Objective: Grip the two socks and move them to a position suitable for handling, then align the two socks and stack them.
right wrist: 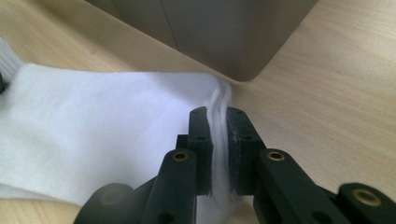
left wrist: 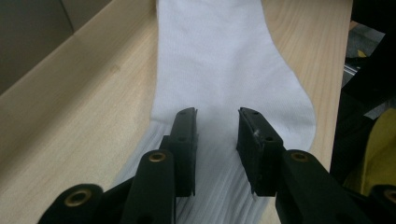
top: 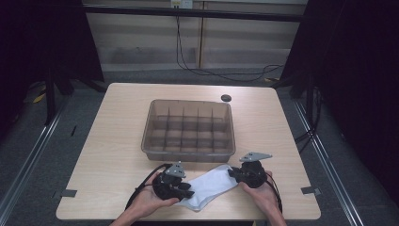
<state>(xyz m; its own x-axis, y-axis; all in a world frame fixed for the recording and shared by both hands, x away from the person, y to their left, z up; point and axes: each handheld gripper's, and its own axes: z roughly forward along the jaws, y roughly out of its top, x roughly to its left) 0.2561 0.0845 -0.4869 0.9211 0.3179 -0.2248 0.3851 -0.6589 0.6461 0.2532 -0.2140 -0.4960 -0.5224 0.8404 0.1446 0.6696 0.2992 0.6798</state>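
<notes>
- A white sock (top: 210,187) lies flat on the table (top: 117,141) near its front edge, just in front of a clear divided bin (top: 188,128) whose cells look empty.
- The right gripper (right wrist: 218,122) is clamped on one end of the sock, apparently the toe; a pinched fold of fabric stands up between its jaws, close to a corner of the bin.
- The left gripper (left wrist: 217,125) rests over the ribbed cuff end with its jaws apart, one on each side of a strip of cloth, gripping nothing yet.
- In the high view the two grippers sit at opposite ends of the sock, the left (top: 175,184) at the near-left end and the right (top: 248,172) at the far-right end, each held in a hand.
- The step in hand looks like securing both ends before folding or lifting the sock, perhaps to go into the bin.
- The next move likely calls for the left jaws to close on the cuff, catching both layers.
- After that, the ends would need to rise together so the sock does not sag or slip free.
</notes>
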